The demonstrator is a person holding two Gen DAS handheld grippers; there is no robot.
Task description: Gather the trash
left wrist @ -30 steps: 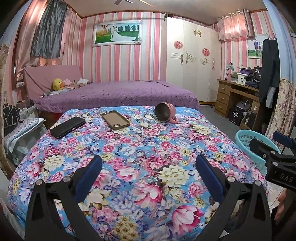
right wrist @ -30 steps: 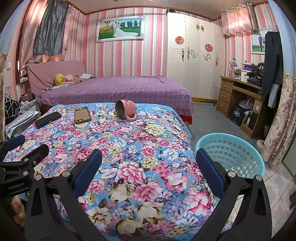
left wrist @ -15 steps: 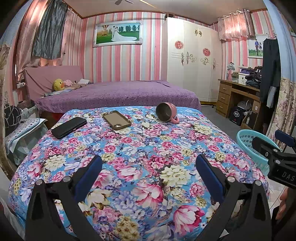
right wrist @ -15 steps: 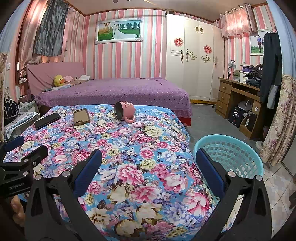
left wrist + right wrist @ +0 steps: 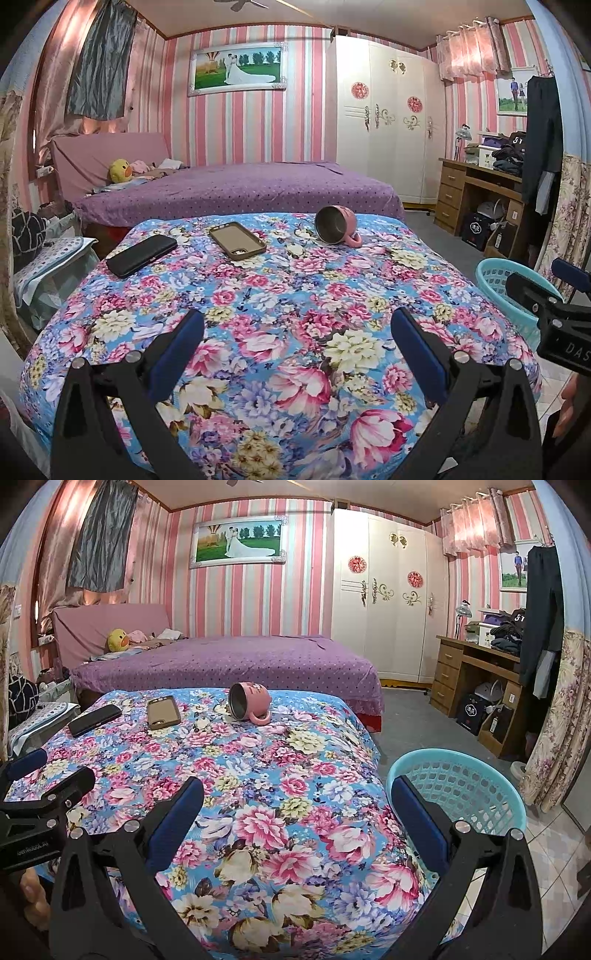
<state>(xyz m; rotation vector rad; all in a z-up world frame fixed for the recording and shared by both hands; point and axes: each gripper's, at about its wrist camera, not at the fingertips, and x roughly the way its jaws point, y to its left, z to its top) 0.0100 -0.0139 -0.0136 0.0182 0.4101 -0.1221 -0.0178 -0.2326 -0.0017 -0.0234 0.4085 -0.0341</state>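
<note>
Both tongs released and empty: left gripper point(image 5: 297, 332) over the floral cloth point(image 5: 280, 295), right gripper point(image 5: 295, 801) beside the teal basket point(image 5: 480, 760).

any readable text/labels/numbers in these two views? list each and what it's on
"DAS", cut off at the frame edge: on the body of the right gripper, seen in the left wrist view.
White print on the body of the left gripper, seen in the right wrist view: too blurred to read.
"5T", partly hidden: on dark folded clothing on the desk.
White logo on the black bag under the desk: too small to read.
</note>
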